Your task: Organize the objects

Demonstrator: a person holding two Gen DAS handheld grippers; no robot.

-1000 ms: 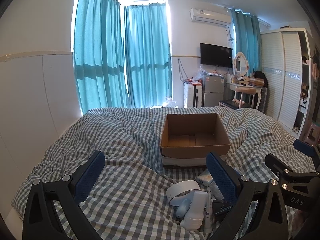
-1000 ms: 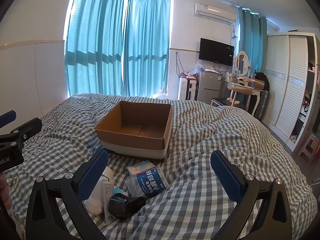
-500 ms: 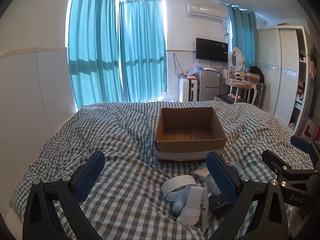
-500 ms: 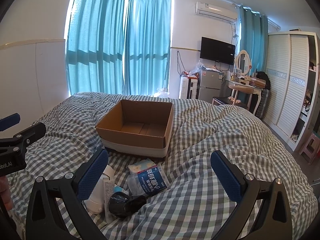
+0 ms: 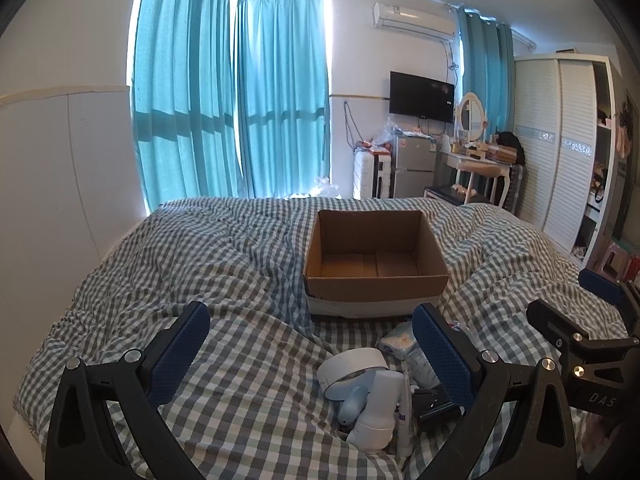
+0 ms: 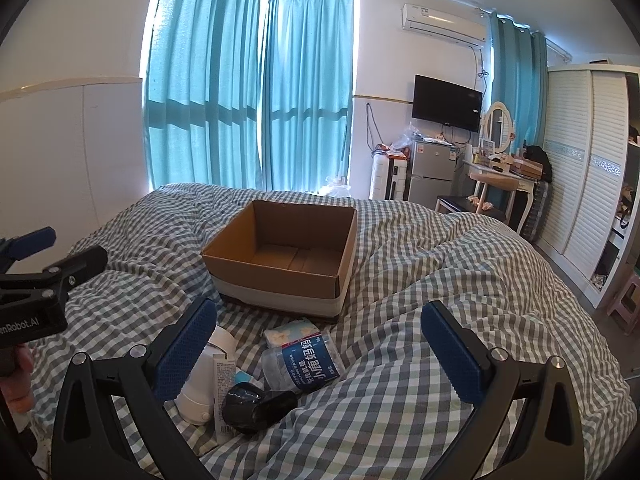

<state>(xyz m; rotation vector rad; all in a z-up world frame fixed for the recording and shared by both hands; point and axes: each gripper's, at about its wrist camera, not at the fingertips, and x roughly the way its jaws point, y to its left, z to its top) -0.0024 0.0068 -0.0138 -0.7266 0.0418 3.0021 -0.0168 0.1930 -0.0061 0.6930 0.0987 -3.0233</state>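
Observation:
An empty open cardboard box (image 5: 376, 276) (image 6: 276, 276) stands on the checked bed. In front of it lies a small pile: a roll of white tape (image 5: 352, 366), a white bottle (image 5: 378, 416) (image 6: 202, 380), a thin white tube (image 6: 223, 396), a black object (image 6: 256, 402), a clear bottle with a blue label (image 6: 304, 364) and a tissue pack (image 6: 290, 330) (image 5: 396, 342). My left gripper (image 5: 312, 354) is open above the near bed, left of the pile. My right gripper (image 6: 320, 348) is open over the pile.
The checked duvet (image 5: 192, 264) covers the whole bed. A white wall panel (image 5: 60, 184) runs along the left. Beyond the bed stand teal curtains (image 5: 256, 100), a small fridge (image 5: 412, 166), a dressing table (image 5: 480, 164) and a white wardrobe (image 5: 560, 148).
Both cameras have drifted slightly; the box and pile sit a little higher and further left in the left wrist view. Both grippers stay open and nothing on the bed has moved.

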